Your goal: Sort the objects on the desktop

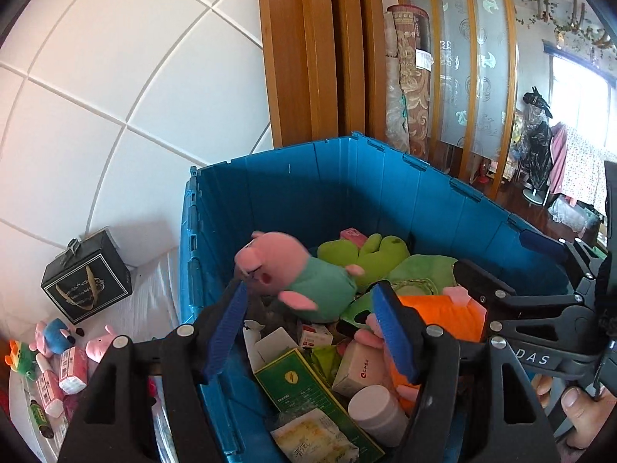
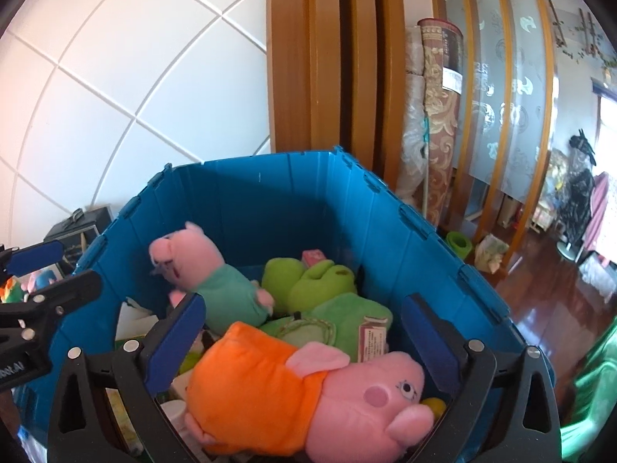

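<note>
- The left hand-held gripper (image 1: 312,332) is held above the near rim of the blue crate (image 1: 293,193), and it looks forward and down into the crate.
- The right hand-held gripper (image 2: 304,332) hangs over the same crate a little more to the right; in the left wrist view its black arm comes in from 3 o'clock, with some of the person's fingers (image 1: 574,401) at 4 o'clock on the handle.
- The pig in the orange dress (image 2: 308,397) lies at 6 o'clock in the right wrist view. Its lower part is cut by the picture edge.
- The things under the plush toys are mostly covered; the print on the green box (image 1: 304,386) is too small to read.
- The left hand-held gripper is wide open and holds nothing. The pig in the green shirt (image 1: 297,274) lies just beyond its tips, at 12 o'clock, inside the crate on top of the other things.
- The right hand-held gripper is also wide open. The orange pig lies between its two blue pads (image 2: 177,339), but I cannot tell if a pad touches it.
- Green frog plush (image 2: 316,285) lies behind, toward 12 o'clock.
- On the white worktop (image 1: 146,301) at 8 o'clock in the left wrist view, small plush toys (image 1: 58,335) and pink boxes (image 1: 71,370) lie near a black gift box (image 1: 86,277).
</note>
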Demonstrator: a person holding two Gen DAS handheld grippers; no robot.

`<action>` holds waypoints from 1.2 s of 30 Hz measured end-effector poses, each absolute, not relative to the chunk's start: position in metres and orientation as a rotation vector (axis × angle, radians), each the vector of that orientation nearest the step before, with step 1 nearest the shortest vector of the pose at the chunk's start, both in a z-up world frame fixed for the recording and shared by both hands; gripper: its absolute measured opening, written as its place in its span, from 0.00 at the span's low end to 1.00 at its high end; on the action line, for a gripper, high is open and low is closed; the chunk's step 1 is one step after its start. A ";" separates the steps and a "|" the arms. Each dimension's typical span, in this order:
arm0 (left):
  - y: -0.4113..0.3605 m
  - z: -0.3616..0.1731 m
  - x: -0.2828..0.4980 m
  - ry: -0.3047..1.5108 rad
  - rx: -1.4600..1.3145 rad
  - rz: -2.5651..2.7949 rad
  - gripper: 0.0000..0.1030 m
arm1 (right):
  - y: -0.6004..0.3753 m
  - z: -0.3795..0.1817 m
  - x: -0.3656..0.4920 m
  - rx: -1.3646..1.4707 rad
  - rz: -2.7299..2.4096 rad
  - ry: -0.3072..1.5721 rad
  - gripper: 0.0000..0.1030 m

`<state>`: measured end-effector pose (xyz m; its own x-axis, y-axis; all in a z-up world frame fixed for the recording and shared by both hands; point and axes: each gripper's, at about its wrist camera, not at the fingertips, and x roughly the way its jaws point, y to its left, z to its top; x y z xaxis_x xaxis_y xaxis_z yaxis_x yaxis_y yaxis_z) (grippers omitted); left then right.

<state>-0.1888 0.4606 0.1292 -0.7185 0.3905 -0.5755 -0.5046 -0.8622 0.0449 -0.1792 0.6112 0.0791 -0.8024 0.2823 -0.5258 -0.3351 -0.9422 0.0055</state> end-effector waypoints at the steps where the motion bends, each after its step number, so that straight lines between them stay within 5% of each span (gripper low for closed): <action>1: 0.455 0.132 -0.187 0.257 -0.771 2.526 0.65 | 0.609 0.080 -0.177 -0.762 2.707 0.136 1.00; 36: 0.406 0.130 -0.136 0.124 -0.757 2.552 0.68 | 0.559 0.096 -0.126 -0.753 2.668 0.013 1.00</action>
<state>-0.1361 0.4058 0.1297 -0.7362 0.4141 -0.5353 -0.4640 -0.8846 -0.0462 -0.1264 0.5592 0.0956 -0.7901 0.3448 -0.5068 -0.3497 -0.9326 -0.0892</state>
